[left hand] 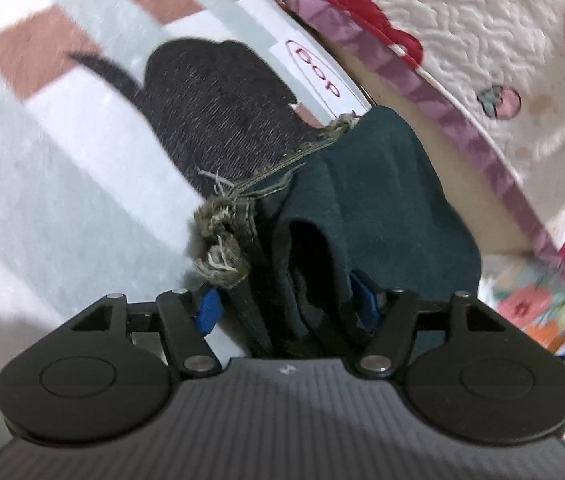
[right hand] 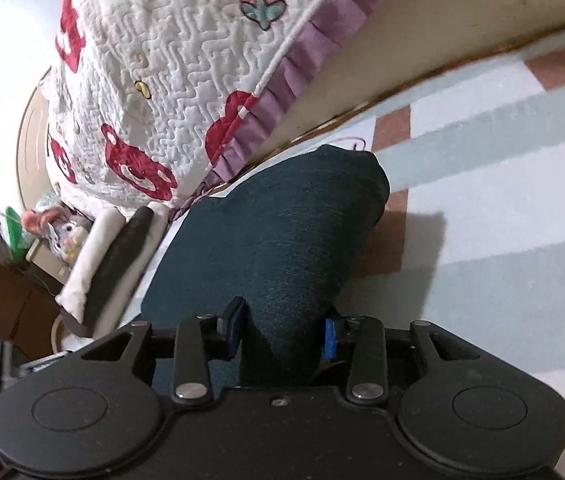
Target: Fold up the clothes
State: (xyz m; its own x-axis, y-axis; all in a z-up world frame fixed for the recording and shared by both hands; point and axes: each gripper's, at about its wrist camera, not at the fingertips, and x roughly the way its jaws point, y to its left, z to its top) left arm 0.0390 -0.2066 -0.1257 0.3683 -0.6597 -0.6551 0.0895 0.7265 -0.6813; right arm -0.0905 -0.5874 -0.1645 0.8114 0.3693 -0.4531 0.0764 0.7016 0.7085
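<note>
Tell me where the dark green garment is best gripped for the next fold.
Probably the frayed hem corner of the dark green garment, approached from the striped blanket side: that edge sticks out free, while the left tongs straddle bunched folds.

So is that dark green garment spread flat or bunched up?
Bunched up. The dark green garment hangs in doubled layers with its frayed hem curled, gathered between the left claw and the right claw.

Dark garment [right hand: 278, 236] in right tool [right hand: 282, 330]
</note>
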